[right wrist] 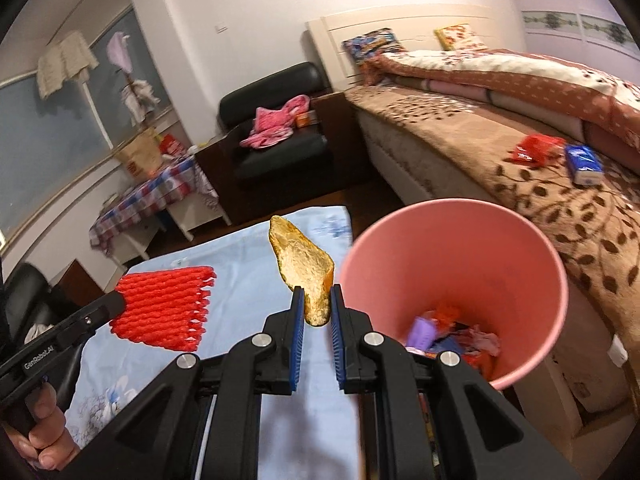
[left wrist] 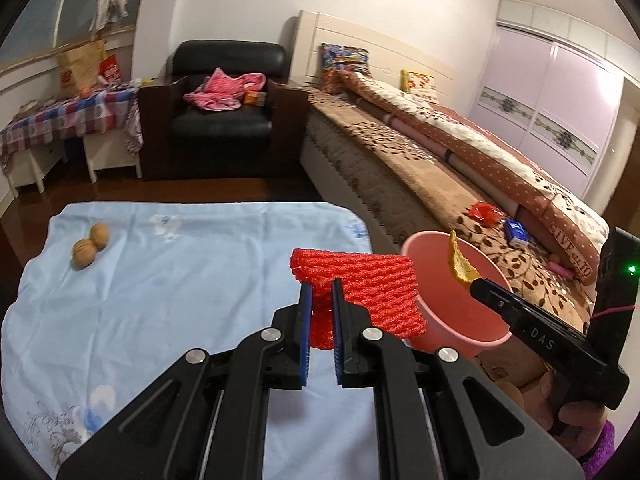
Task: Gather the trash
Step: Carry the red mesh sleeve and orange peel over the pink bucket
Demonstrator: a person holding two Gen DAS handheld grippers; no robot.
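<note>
My left gripper (left wrist: 321,287) is shut on a red foam fruit net (left wrist: 360,292) and holds it above the light blue cloth (left wrist: 160,288), just left of the pink bin (left wrist: 460,320). The net also shows in the right wrist view (right wrist: 164,308). My right gripper (right wrist: 316,294) is shut on a piece of orange peel (right wrist: 304,268), held up beside the pink bin's (right wrist: 520,248) left rim. From the left wrist view the peel (left wrist: 460,264) hangs over the bin's mouth. Several bits of trash (right wrist: 452,332) lie in the bin's bottom.
Two walnuts (left wrist: 91,245) lie on the cloth's far left. A bed (left wrist: 440,168) runs along the right, with a red wrapper (right wrist: 534,148) and a blue tissue pack (right wrist: 584,164) on it. A black armchair (left wrist: 224,120) and a checked table (left wrist: 60,120) stand behind.
</note>
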